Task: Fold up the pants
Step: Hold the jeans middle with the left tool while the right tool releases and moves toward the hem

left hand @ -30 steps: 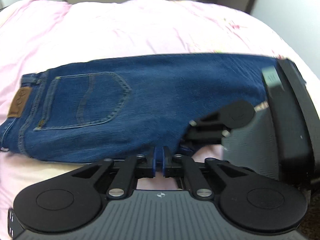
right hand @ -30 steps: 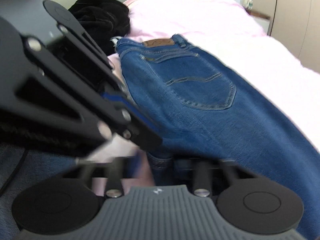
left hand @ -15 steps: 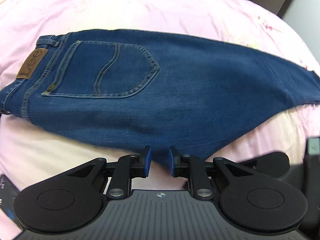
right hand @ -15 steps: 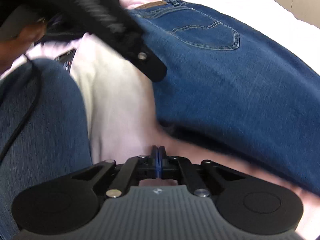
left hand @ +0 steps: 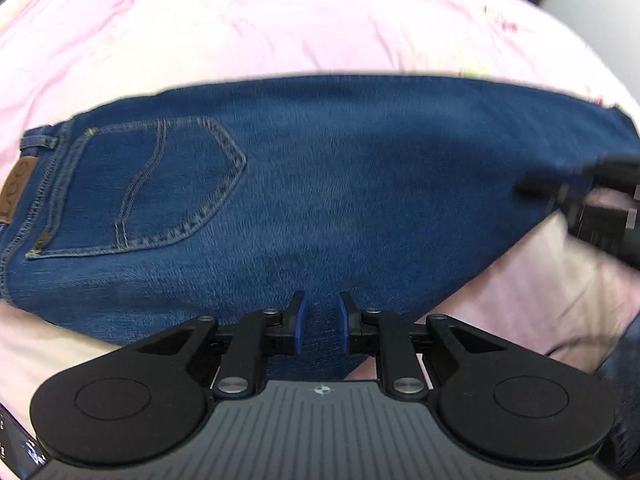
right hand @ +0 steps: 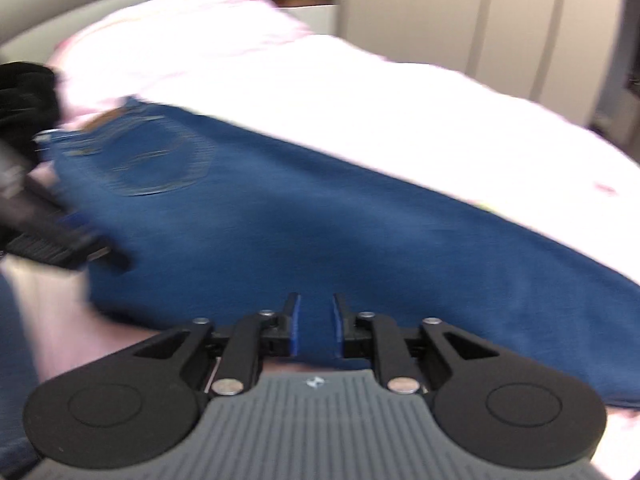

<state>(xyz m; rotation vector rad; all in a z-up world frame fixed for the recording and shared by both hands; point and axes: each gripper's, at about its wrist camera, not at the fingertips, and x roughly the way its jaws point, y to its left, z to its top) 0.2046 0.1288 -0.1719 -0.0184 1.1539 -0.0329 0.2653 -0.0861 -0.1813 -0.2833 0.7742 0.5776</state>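
Blue jeans [left hand: 320, 200] lie folded lengthwise on a pink bed, back pocket and leather patch at the left, leg running right. My left gripper [left hand: 320, 324] is open, its blue pads either side of the jeans' near edge. My right gripper [right hand: 314, 326] is open too, at the near edge of the jeans [right hand: 320, 240] further along the leg. The right gripper shows blurred at the right edge of the left wrist view [left hand: 592, 192], and the left gripper shows blurred at the left of the right wrist view [right hand: 60, 236].
The pink bedsheet [left hand: 280, 28] spreads around the jeans. A black garment [right hand: 24, 92] lies near the waistband. Cabinets [right hand: 460, 20] stand beyond the bed. A denim-clad leg [left hand: 624, 360] is at the near right.
Both grippers opened wider. The right gripper, shut half a second ago, moved right along the leg and now straddles the near edge. The left gripper stays at the near edge.
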